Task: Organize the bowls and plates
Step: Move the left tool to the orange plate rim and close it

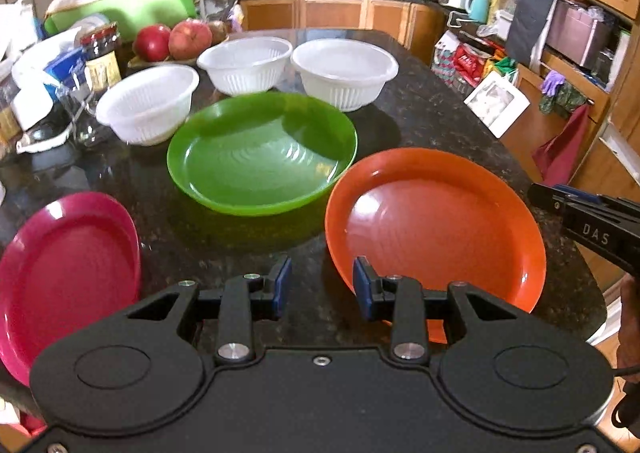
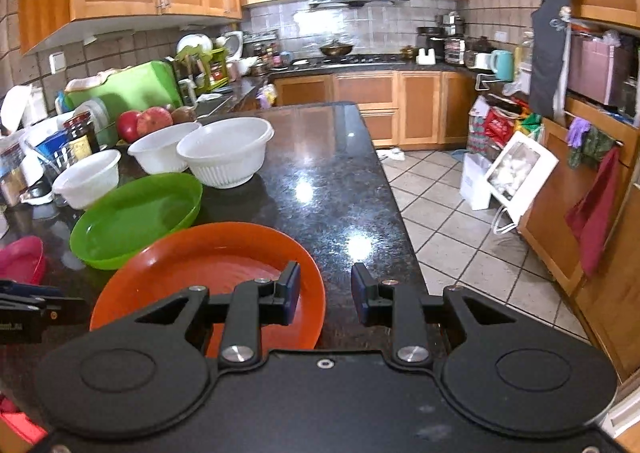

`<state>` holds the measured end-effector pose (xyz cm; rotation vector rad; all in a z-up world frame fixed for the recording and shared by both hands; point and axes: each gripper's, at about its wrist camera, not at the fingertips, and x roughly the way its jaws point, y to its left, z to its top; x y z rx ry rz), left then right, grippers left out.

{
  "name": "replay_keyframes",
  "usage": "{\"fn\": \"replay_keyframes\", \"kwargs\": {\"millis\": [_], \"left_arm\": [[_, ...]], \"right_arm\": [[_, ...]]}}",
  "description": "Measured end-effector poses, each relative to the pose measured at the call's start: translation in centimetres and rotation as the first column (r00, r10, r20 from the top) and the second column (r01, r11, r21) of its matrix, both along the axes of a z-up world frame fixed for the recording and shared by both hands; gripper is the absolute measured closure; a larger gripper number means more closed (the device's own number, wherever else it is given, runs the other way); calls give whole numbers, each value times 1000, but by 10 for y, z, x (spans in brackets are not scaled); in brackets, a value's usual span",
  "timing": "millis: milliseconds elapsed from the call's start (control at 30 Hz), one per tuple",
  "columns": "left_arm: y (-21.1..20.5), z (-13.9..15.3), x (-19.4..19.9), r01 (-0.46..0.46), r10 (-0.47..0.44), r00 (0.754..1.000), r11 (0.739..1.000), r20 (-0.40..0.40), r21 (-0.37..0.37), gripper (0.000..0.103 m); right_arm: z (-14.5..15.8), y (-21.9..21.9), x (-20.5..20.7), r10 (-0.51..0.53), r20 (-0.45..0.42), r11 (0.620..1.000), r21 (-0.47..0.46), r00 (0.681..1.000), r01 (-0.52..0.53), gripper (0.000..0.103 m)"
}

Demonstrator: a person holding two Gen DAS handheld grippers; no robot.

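Three white bowls (image 1: 246, 63); three plates (image 1: 262, 153).

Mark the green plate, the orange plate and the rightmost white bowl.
green plate (image 1: 262, 157), left wrist view, centre of its well.
orange plate (image 1: 436, 221), left wrist view, centre of its well.
rightmost white bowl (image 2: 224, 151), right wrist view, inner wall.

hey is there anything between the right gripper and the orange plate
Nothing visible. The right gripper is open right at the near rim of the orange plate, one finger already over it. The green plate sits behind, out of the way.
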<state>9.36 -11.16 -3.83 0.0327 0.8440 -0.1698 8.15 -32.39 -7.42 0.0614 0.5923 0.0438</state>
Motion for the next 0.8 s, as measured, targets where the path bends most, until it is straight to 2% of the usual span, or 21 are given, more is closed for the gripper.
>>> {"fn": "replay_keyframes", "kwargs": {"millis": [200,467,667,733,800], "left_arm": [[-10,-6,-2,-39,39,999,999,-27,3,59],[-23,-9,3,-74,74,997,997,-34,22,59],[-25,-11,8,-84,85,996,996,-39,16,67],[-24,-13,10,-90,90,995,996,-48,15,77],[-24,-14,12,-95,95,994,995,-52,11,77]], "right_arm": [[-10,-6,14,64,-36,998,29,997,-63,73],[-15,-7,21,97,-55,995,38,994,-95,73],[-17,-10,23,101,-68,994,34,993,-99,75],[-18,-10,24,102,-72,994,33,992,-100,76],[-18,-9,25,101,-76,995,32,992,-99,76]]}}
